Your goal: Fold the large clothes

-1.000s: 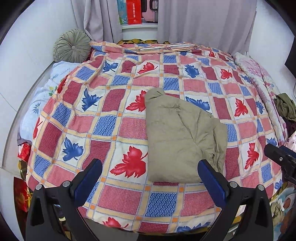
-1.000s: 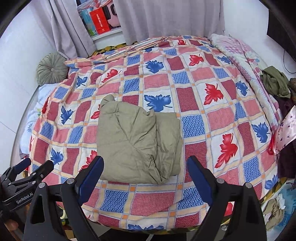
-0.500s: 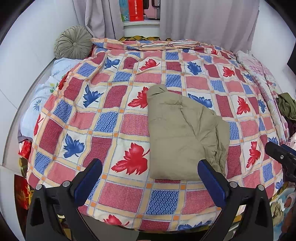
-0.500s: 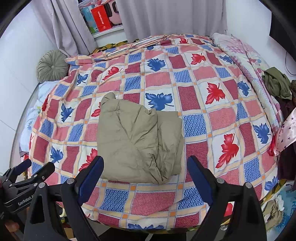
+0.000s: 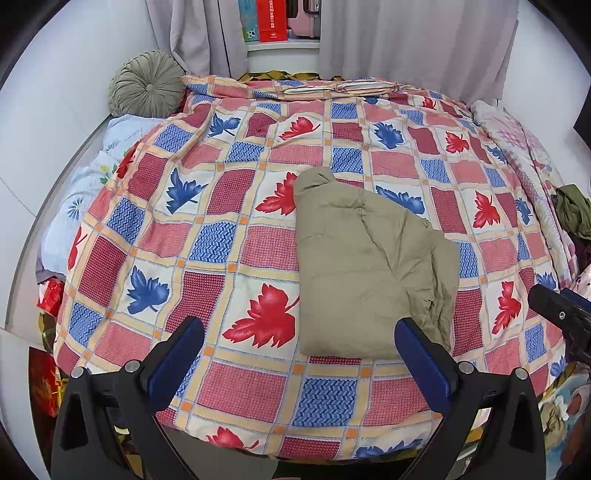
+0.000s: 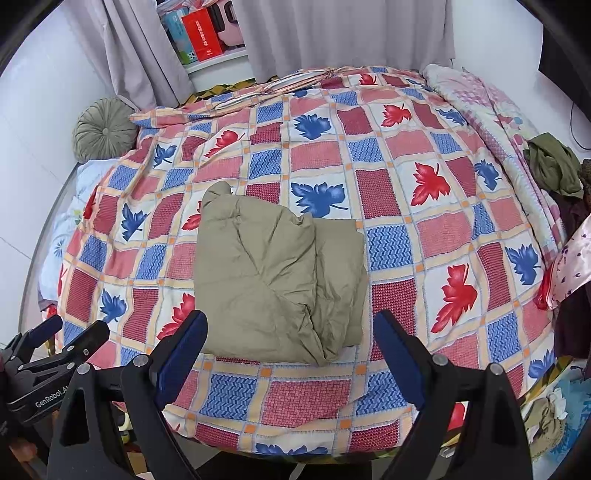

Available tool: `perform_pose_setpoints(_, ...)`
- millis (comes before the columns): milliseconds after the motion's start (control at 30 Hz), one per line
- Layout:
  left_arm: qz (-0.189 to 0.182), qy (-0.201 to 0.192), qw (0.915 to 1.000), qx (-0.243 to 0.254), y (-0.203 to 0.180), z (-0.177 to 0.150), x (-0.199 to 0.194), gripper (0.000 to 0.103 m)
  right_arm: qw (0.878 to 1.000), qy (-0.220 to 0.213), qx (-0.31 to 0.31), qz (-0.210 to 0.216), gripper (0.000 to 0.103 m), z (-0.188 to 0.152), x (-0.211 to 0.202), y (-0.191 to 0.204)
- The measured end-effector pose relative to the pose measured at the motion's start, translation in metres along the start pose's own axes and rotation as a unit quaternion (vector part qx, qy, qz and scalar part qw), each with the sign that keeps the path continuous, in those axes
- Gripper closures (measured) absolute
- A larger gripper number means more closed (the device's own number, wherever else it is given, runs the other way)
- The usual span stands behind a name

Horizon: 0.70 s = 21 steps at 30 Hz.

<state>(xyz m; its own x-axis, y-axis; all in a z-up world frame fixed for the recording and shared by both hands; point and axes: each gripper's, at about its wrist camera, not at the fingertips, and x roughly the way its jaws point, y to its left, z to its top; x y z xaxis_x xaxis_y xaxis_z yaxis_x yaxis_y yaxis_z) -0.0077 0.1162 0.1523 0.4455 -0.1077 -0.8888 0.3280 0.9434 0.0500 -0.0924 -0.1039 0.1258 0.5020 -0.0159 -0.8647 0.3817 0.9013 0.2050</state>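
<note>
A folded olive-khaki garment (image 5: 369, 266) lies in a rough rectangle on the bed's leaf-patterned quilt (image 5: 221, 243); it also shows in the right wrist view (image 6: 277, 277). My left gripper (image 5: 299, 343) is open and empty, held above the near bed edge, short of the garment's near left corner. My right gripper (image 6: 291, 336) is open and empty, held back over the garment's near edge without touching it. The left gripper also shows at the lower left of the right wrist view (image 6: 62, 339).
A round green cushion (image 5: 147, 85) sits at the bed's far left by the wall. Dark green clothes (image 6: 554, 170) and other fabric are heaped at the bed's right side. Curtains and a shelf with a red box (image 6: 203, 35) stand behind the bed.
Both grippers have drawn slightly back and up from the bed. The garment has not moved. Both stay open.
</note>
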Motion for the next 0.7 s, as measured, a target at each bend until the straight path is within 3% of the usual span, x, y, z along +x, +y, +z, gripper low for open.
perform_pose_setpoints(700, 0.000, 0.002, 1.0000, 0.001, 0.0005, 0.0019, 0.0000, 0.000, 1.000, 0.001, 0.000, 0.000, 0.010, -0.0011, 0.0009, 0.0026)
